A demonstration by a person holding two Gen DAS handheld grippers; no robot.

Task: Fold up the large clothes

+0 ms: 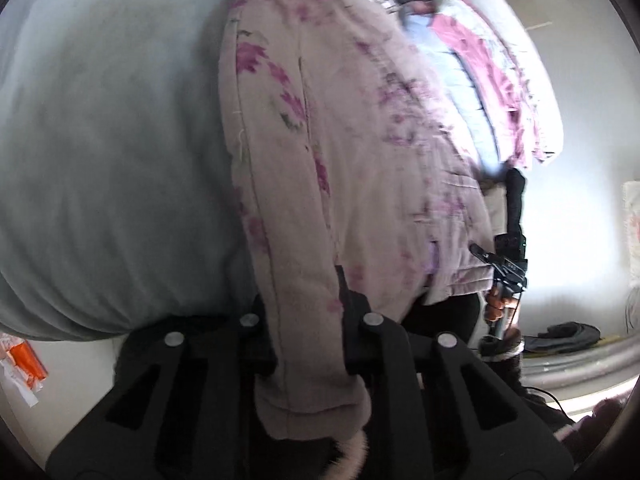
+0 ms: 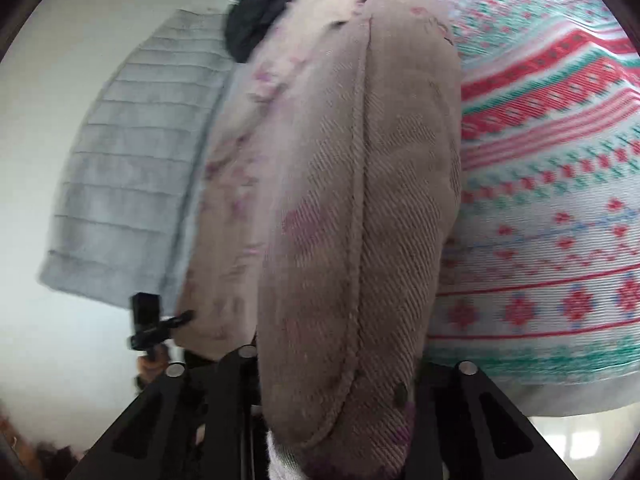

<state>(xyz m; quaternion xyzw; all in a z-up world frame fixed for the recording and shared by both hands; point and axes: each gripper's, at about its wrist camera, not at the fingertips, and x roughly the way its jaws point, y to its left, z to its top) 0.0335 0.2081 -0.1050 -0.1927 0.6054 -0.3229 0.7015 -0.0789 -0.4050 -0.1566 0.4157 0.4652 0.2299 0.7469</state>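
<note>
A padded beige-pink jacket with purple flowers (image 1: 340, 152) hangs lifted between both grippers. My left gripper (image 1: 308, 316) is shut on a thick edge of it, which runs down between the black fingers (image 1: 360, 320). My right gripper (image 2: 340, 364) is shut on another edge of the same jacket (image 2: 352, 208), which fills the middle of the right wrist view. The right gripper shows at the jacket's lower right in the left wrist view (image 1: 504, 276); the left gripper shows at the lower left in the right wrist view (image 2: 156, 328).
A pale grey-green cover (image 1: 108, 160) lies left of the jacket. A pink, white and blue quilted piece (image 1: 480, 60) lies behind it. A grey ribbed garment (image 2: 132, 184) and a red-and-green patterned knit (image 2: 552, 168) flank the jacket. A dark cloth (image 2: 260, 16) lies beyond.
</note>
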